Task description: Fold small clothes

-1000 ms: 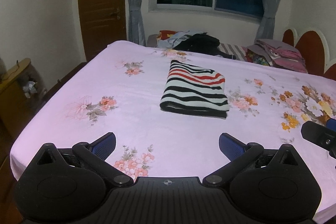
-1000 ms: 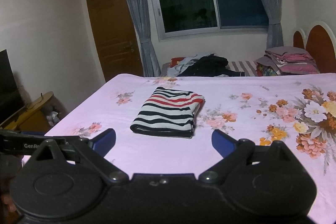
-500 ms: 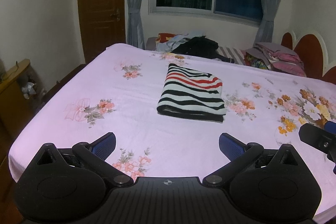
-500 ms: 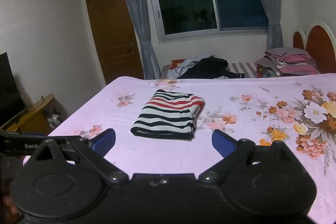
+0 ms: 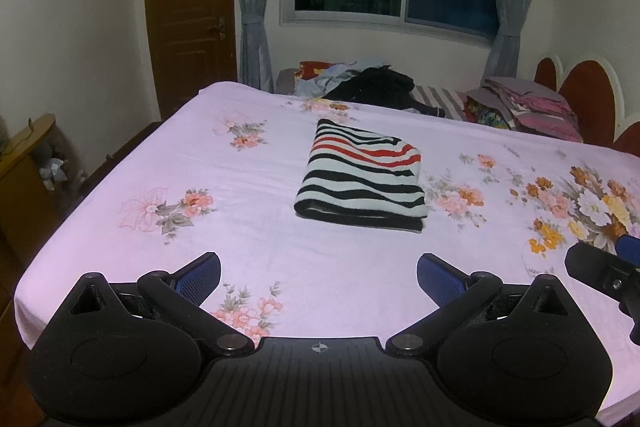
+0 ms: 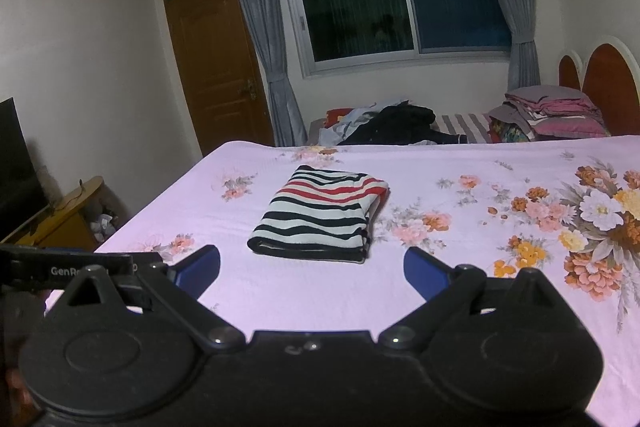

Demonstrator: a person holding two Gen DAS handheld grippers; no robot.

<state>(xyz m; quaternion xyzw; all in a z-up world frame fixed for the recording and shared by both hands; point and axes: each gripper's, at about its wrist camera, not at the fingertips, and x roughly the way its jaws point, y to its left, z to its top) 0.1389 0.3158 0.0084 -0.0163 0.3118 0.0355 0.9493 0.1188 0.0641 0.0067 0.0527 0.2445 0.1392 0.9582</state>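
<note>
- Your left tongs were wide open and held nothing.
- Your right tongs were wide open too, with nothing between the blue pads.
- Both tongs hung above the near edge of the bed, well apart from the cloth.
- You could see the tip of your right tongs at the right edge of the left camera's view.
- You had a striped shirt lying folded in a neat block in the middle of the bed, flat on the pink flowered sheet.
- Its stripes were black, white and red.
- You had a messy pile of clothes past the far side of the bed, under the window.
- You had folded bedding stacked by the headboard.
</note>
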